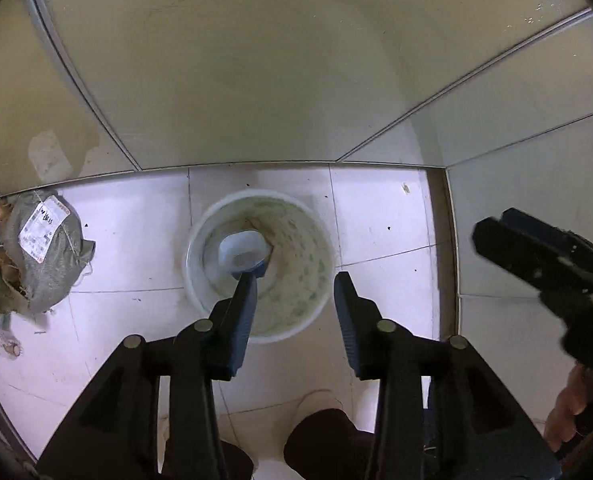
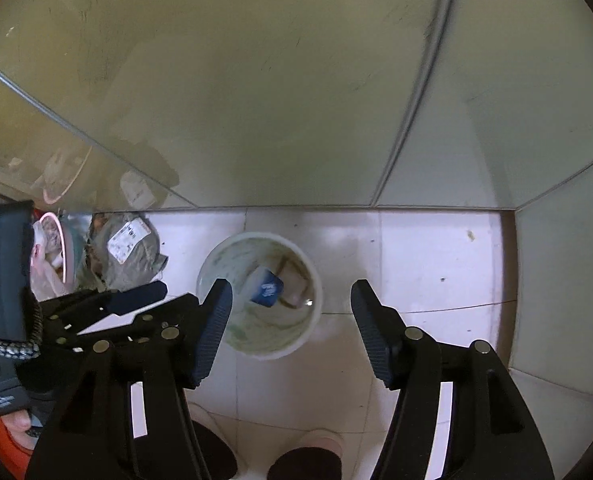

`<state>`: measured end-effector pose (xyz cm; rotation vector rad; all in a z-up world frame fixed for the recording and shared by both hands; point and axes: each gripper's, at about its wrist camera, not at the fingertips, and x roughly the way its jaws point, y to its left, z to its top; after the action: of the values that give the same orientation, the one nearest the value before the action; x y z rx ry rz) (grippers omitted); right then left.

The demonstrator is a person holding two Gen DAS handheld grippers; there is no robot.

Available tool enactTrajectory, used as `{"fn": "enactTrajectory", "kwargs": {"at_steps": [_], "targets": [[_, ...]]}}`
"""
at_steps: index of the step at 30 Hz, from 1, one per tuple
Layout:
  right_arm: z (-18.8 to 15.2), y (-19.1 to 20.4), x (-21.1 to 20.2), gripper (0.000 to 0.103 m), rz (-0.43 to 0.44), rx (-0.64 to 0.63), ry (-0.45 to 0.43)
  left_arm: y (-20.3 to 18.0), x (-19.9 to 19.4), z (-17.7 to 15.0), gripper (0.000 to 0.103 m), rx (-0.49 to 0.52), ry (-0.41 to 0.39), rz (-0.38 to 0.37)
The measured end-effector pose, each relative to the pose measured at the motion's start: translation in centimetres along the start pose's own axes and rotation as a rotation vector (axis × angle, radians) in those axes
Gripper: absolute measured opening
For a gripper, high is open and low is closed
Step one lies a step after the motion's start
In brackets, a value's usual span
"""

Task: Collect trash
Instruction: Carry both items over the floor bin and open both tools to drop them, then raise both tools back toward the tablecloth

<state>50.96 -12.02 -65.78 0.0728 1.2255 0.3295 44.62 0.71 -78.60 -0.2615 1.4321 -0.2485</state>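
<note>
bucket (image 1: 258, 264) on floor, below both tongs | left tongs (image 1: 294, 284) nearer, apart, empty | right tongs (image 2: 292, 292) apart, empty

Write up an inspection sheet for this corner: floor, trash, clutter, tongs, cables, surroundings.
Surface: white tiled floor, speckled with dark spots.
Job's things: white bucket standing upright, stained inside; a blue and white carton lies in it.
Clutter: grey sack with a paper label, left of the bucket; pink-rimmed bowl beyond it.
Tongs: left tongs open over the bucket; right tongs open above it; nothing held.
Cables: braided cord by the left tongs' handle.
Surroundings: pale wall panels with metal seams; the person's shoes at the bottom edge.
</note>
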Motion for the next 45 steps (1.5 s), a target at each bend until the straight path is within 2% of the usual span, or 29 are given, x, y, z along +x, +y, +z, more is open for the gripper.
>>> {"fn": "enactTrajectory", "kwargs": {"at_steps": [4, 8, 12, 17, 25, 31, 37, 42, 45], "targets": [[0.6, 0.7, -2.9, 0.058, 0.006, 0.007, -0.015, -0.3, -3.2, 0.1, 0.038, -0.022, -0.013, 0.018], [1.2, 2.1, -7.0, 0.058, 0.005, -0.004, -0.029, -1.3, -9.4, 0.5, 0.038, -0.019, -0.057, 0.065], [2.0, 3.8, -12.4, 0.058, 0.009, -0.011, -0.047, -2.6, -17.4, 1.0, 0.038, -0.014, -0.125, 0.091], [3.0, 6.1, -20.3, 0.058, 0.009, -0.015, -0.089, -4.7, -27.6, 1.2, 0.038, -0.008, -0.196, 0.084], [4.3, 10.5, -34.0, 0.058, 0.0, -0.032, -0.218, -7.2, -42.2, 1.2, 0.038, 0.026, -0.311, 0.08], [4.8, 12.7, -41.7, 0.058, 0.011, -0.022, -0.332, -8.4, -51.6, 1.4, 0.039, 0.08, -0.419, 0.081], [5.9, 14.7, -47.2, 0.059, -0.017, 0.011, -0.444, -9.6, -59.0, 2.0, 0.046, 0.129, -0.539, 0.08], [6.4, 15.2, -50.7, 0.06, -0.039, 0.025, -0.517, -10.0, -62.7, 3.0, 0.062, 0.127, -0.618, 0.08], [7.0, 15.0, -52.4, 0.061, -0.052, 0.027, -0.556, -10.1, -63.8, 4.1, 0.068, 0.121, -0.644, 0.083]]}}
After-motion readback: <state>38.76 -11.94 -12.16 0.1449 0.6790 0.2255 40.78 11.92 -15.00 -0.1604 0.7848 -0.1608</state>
